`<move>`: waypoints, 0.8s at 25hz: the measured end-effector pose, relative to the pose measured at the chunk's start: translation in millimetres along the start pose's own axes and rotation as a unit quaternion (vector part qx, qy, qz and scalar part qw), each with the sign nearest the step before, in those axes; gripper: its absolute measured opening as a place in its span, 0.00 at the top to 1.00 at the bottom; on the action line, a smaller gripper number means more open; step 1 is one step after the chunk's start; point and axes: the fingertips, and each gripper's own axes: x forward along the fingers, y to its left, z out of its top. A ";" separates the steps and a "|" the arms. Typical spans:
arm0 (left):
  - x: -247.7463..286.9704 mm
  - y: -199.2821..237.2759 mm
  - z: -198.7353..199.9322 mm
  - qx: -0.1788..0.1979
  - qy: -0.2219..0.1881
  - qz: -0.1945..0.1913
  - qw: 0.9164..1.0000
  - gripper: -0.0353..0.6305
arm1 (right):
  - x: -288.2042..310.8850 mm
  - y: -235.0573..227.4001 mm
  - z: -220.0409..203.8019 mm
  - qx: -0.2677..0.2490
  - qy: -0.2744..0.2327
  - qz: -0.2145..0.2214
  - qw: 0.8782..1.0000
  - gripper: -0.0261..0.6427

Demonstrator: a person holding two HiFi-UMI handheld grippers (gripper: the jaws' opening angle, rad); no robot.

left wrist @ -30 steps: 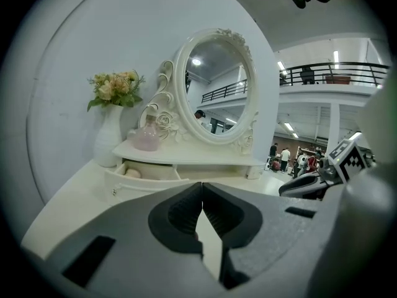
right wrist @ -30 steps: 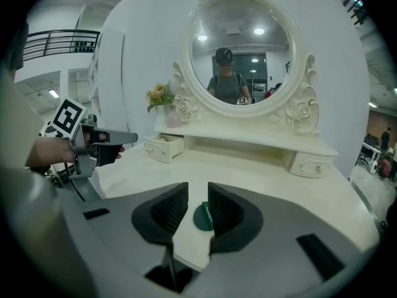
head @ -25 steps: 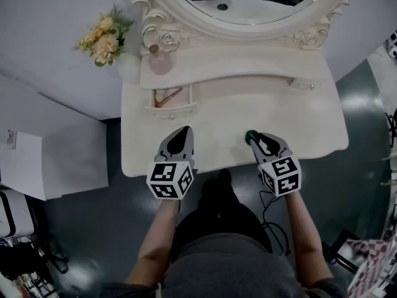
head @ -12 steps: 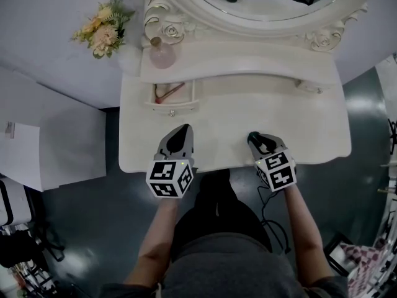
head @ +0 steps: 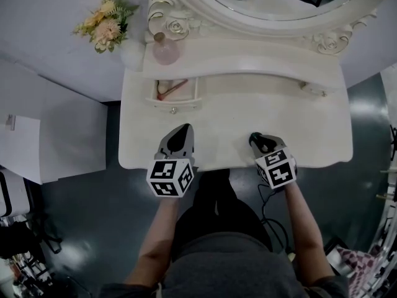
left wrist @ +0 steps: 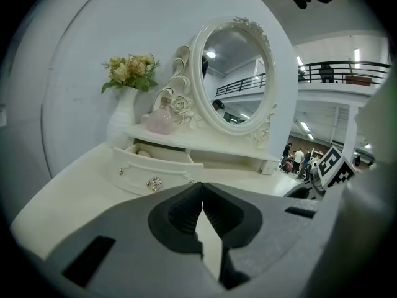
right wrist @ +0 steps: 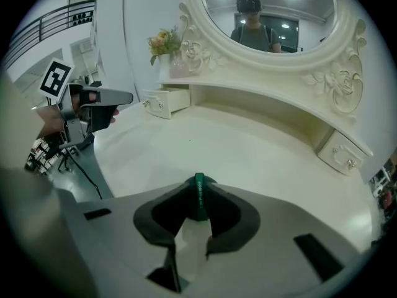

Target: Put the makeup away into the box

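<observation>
My right gripper [head: 254,138] [right wrist: 198,190] points steeply down at the front of the white dressing table [head: 236,120]. A thin green makeup compact [right wrist: 199,205] stands on edge between its pads; the jaws have just been closing and now pinch it. In the head view the gripper hides the compact. The left gripper [head: 181,130] [left wrist: 202,191] hovers over the table's front left, shut and empty. The box is a small open drawer [head: 177,92] [left wrist: 155,166] [right wrist: 166,101] at the back left, with a reddish item lying in it.
A pink perfume bottle [head: 165,51] sits on the shelf above the drawer. A vase of flowers [head: 107,27] stands at the far left, an oval mirror [head: 279,5] behind. A closed small drawer [head: 313,90] is at the right. A white cabinet [head: 62,148] stands left of the table.
The right gripper has sunk toward the table top and tipped steeper; the green compact seen at its tips earlier is now covered by it. The left gripper has stayed put.
</observation>
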 end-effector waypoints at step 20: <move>-7.6 -3.7 13.3 0.008 -0.017 0.025 1.000 0.94 | -4.1 -4.2 5.3 -0.025 -0.018 0.007 0.999 0.95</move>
